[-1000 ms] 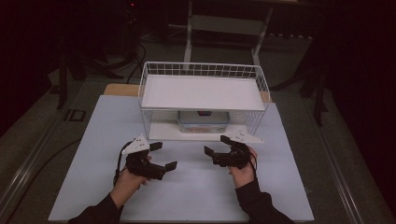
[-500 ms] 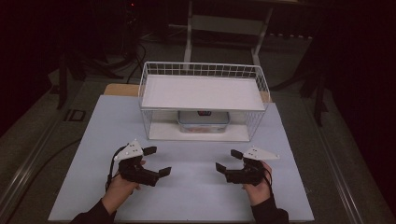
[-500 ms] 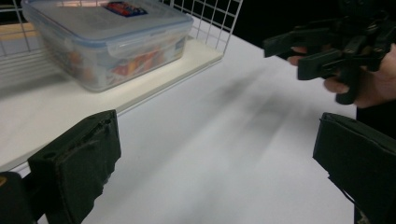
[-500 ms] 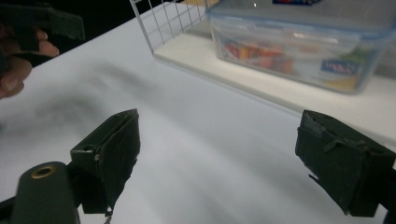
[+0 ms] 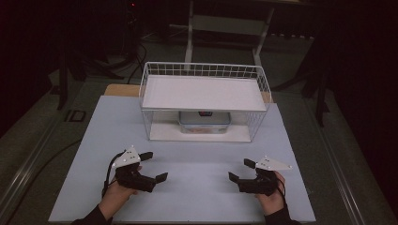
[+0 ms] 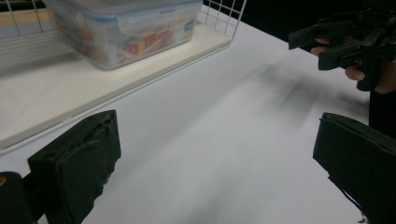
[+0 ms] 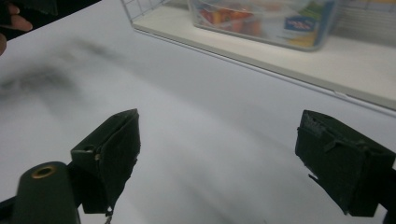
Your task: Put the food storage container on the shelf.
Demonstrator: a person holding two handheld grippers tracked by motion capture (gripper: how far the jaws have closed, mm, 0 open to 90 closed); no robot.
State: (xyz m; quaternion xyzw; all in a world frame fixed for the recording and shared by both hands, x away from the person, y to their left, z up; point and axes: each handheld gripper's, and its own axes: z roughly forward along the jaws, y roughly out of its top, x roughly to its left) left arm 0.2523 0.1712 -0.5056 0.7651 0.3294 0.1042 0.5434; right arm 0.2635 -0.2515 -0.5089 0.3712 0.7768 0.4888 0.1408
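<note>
clear plastic box (image 5: 204, 121) under the wire rack's (image 5: 204, 92) shelf looks the goal, so bring the gaping, empty left claw (image 5: 153, 166) and right claw (image 5: 241, 170) in low from its two sides.

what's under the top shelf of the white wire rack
A clear plastic box with a blue-edged lid sits on the rack's bottom board, with colourful contents, orange and red. The top shelf covers its back part from above, and the exact contents cannot be told.
</note>
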